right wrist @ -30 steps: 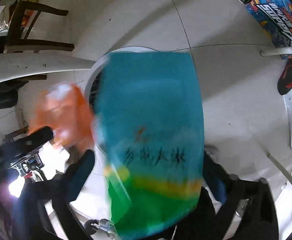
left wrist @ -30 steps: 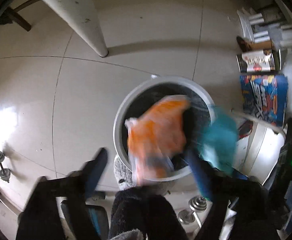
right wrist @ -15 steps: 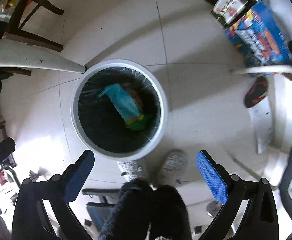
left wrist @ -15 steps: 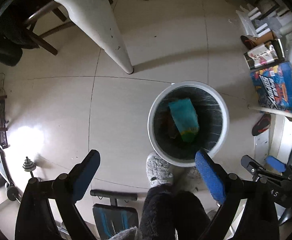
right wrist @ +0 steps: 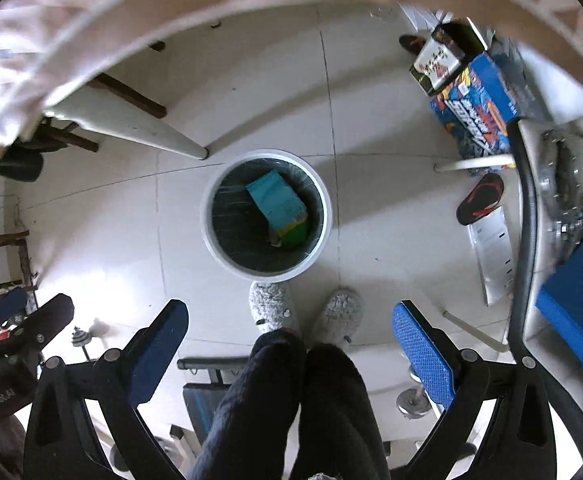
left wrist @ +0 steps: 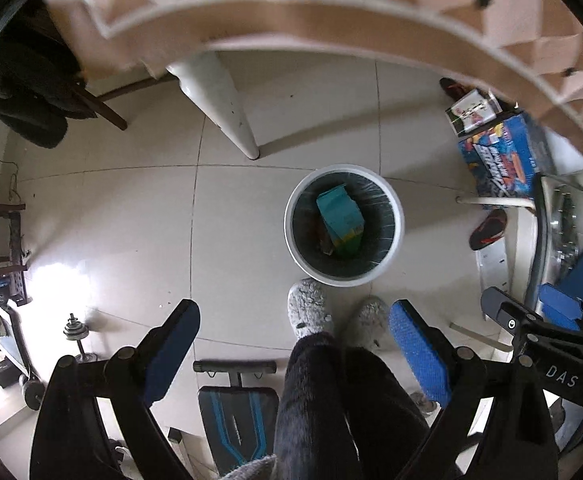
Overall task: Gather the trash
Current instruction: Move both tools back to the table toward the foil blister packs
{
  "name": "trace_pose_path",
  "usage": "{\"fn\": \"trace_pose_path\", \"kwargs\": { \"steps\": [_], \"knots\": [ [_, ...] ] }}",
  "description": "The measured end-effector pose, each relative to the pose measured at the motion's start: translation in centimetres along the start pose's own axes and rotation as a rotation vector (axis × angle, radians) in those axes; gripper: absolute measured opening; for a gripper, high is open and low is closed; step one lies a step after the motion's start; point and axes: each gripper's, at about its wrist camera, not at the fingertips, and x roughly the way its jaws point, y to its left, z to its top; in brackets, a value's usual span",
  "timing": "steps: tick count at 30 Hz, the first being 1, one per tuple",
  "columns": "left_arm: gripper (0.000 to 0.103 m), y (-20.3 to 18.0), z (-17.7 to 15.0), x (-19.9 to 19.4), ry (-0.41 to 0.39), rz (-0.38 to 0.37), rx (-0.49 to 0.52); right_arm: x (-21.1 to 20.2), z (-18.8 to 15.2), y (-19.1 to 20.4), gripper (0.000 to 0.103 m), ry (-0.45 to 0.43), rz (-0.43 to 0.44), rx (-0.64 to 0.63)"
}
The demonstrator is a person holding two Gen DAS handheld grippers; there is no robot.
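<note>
Left gripper (left wrist: 293,322) hung above the tiled floor (left wrist: 131,216) with jaws wide and nothing between them. Right of the white table leg (left wrist: 221,104), the white trash bin (left wrist: 398,222) stood on the floor, holding a teal-and-green bag (left wrist: 339,218) that leaned against its dark liner. The person's 2 grey slippers (left wrist: 309,312) stood just beside the bin's near rim. Right gripper (right wrist: 289,326) likewise had jaws wide, holding nothing; the bag (right wrist: 277,204) lay inside the bin (right wrist: 207,220).

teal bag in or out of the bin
In. The teal bag lies inside the white bin, below its rim; both grippers are open and empty.
</note>
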Motion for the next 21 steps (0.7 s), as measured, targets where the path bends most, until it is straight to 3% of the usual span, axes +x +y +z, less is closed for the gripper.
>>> {"fn": "trace_pose_path", "kwargs": {
  "steps": [6,12,16,18,21],
  "knots": [
    [0.097,0.8,-0.7,-7.2,-0.039,-0.025,-0.027,-8.9,-1.2,1.2,0.103,-0.034,0.038,0.011],
    [0.097,0.8,0.9,-14.8,-0.159,0.009,-0.03,-17.4,0.2,1.1,0.103,-0.132,0.12,0.069],
    [0.097,-1.0,4.2,-18.8,-0.252,0.001,-0.018,-22.3,3.2,-1.3,0.103,-0.214,0.147,0.134],
    [0.102,-2.6,6.4,-20.0,-0.287,0.008,0.003,-24.7,5.1,-3.5,0.103,-0.257,0.135,0.173],
    [0.103,-5.5,10.0,-21.1,-0.305,-0.004,0.012,-27.3,8.0,-7.4,0.103,-0.291,0.108,0.231]
  ]
}}
